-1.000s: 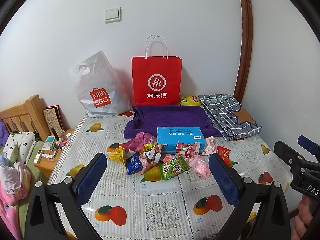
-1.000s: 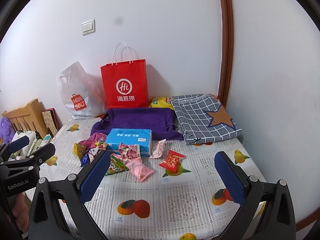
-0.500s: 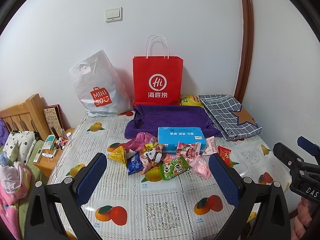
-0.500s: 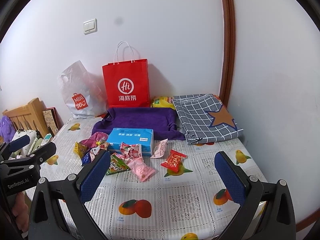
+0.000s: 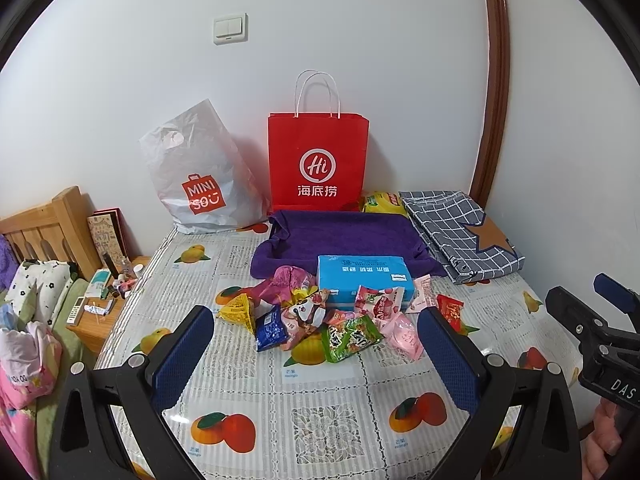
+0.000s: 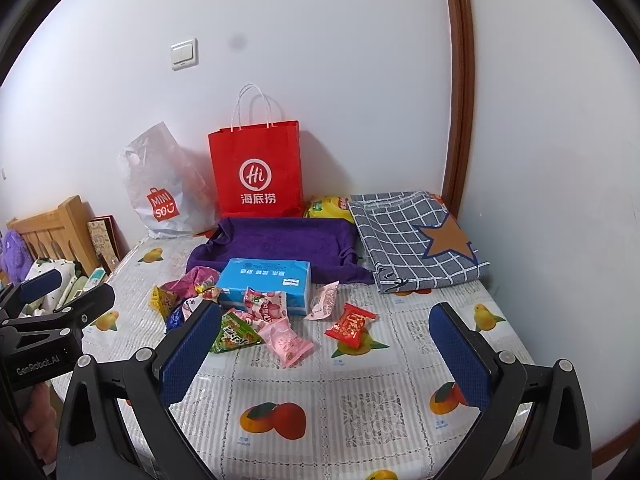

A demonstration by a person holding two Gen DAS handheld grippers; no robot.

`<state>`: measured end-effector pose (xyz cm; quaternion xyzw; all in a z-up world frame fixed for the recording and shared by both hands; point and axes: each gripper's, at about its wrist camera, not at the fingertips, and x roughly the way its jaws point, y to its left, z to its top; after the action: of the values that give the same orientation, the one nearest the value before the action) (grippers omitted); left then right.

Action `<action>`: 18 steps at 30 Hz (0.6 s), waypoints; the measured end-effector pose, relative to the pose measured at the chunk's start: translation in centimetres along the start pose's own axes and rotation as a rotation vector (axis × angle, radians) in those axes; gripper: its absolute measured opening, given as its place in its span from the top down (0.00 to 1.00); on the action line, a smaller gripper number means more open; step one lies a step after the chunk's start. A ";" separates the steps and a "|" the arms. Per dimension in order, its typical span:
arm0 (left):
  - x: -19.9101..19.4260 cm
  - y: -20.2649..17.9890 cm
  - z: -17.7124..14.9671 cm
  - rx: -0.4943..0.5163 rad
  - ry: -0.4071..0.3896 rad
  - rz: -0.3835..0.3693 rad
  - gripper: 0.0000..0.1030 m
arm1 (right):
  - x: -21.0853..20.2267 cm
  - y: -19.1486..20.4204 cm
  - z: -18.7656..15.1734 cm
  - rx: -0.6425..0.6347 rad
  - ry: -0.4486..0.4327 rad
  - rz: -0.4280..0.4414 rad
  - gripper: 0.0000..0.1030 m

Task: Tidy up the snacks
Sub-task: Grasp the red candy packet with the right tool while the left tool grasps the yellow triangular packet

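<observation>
While both grippers hover above the near edge of the desk (image 5: 320, 432), the left gripper (image 5: 316, 344) and right gripper (image 6: 326, 340) hold their jaws wide and empty; the snacks (image 5: 340, 320) lie heaped mid-desk, against a blue tissue box (image 5: 362, 276), before a purple towel (image 5: 344, 236).

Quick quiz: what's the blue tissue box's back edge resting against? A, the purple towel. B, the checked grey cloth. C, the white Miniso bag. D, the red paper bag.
A: the blue tissue box lies at the front edge of the purple towel, well short of both bags.
</observation>
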<state>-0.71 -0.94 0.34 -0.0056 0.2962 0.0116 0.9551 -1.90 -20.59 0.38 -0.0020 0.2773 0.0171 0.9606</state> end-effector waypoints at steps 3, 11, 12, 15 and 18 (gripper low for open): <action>0.2 0.0 0.0 -0.001 0.006 -0.002 0.00 | 0.2 0.4 0.0 -0.017 -0.008 -0.003 0.00; 2.3 1.1 0.6 -0.015 0.033 -0.010 0.00 | 2.3 0.5 -0.1 -0.023 0.002 0.021 0.00; 2.8 1.3 0.6 -0.020 0.042 -0.013 0.00 | 2.6 0.5 -0.2 -0.024 0.005 0.021 0.00; 4.5 2.0 0.4 -0.030 0.076 -0.015 0.00 | 4.7 0.3 -0.3 -0.018 0.032 -0.006 0.00; 6.7 2.9 0.1 -0.040 0.112 -0.003 0.00 | 7.2 -0.4 -0.6 0.002 0.088 -0.006 0.00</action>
<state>4.77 2.07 -3.40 -0.0256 0.3487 0.0157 0.9368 3.88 -20.81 -3.98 -0.0024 0.3191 0.0139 0.9476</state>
